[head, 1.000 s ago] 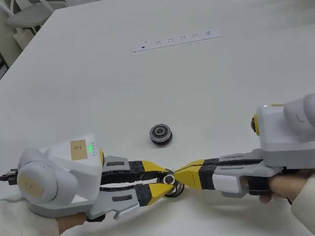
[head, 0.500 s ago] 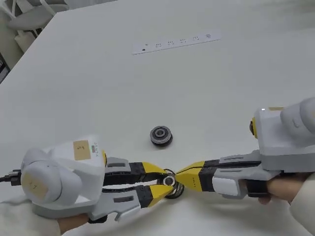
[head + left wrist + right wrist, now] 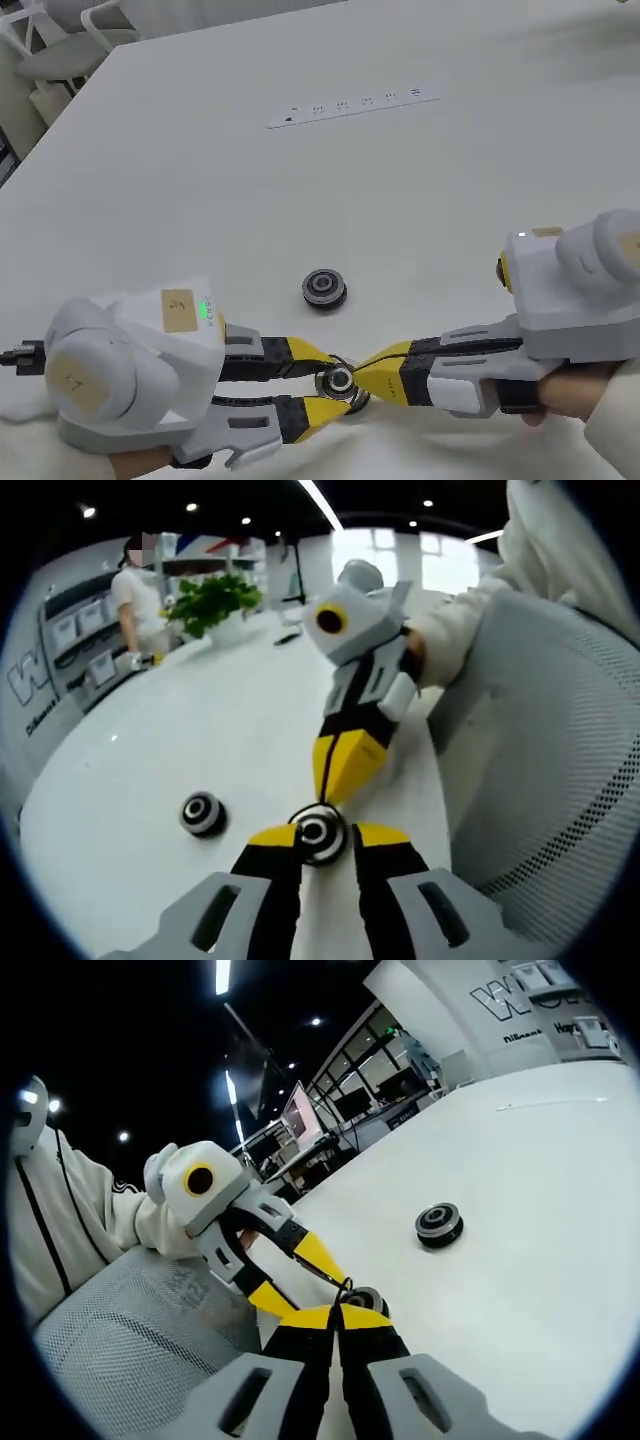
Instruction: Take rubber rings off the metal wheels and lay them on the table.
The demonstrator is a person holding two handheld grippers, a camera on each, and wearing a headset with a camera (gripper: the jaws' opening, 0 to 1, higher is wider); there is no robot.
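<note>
Your left gripper [image 3: 320, 838] clamps the metal wheel [image 3: 338, 381], your right gripper [image 3: 338, 1312] pinches its rubber ring [image 3: 346, 1284] tight, and the tan label [image 3: 178, 310] is unreadable.

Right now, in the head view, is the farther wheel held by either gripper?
No, the farther wheel lies alone on the table, apart from the left gripper and right gripper, which meet at the nearer wheel.

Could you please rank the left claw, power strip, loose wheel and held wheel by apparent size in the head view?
1. left claw, though it is nearest the camera.
2. power strip.
3. loose wheel and held wheel: about alike, the held one partly covered, so unranked.
</note>
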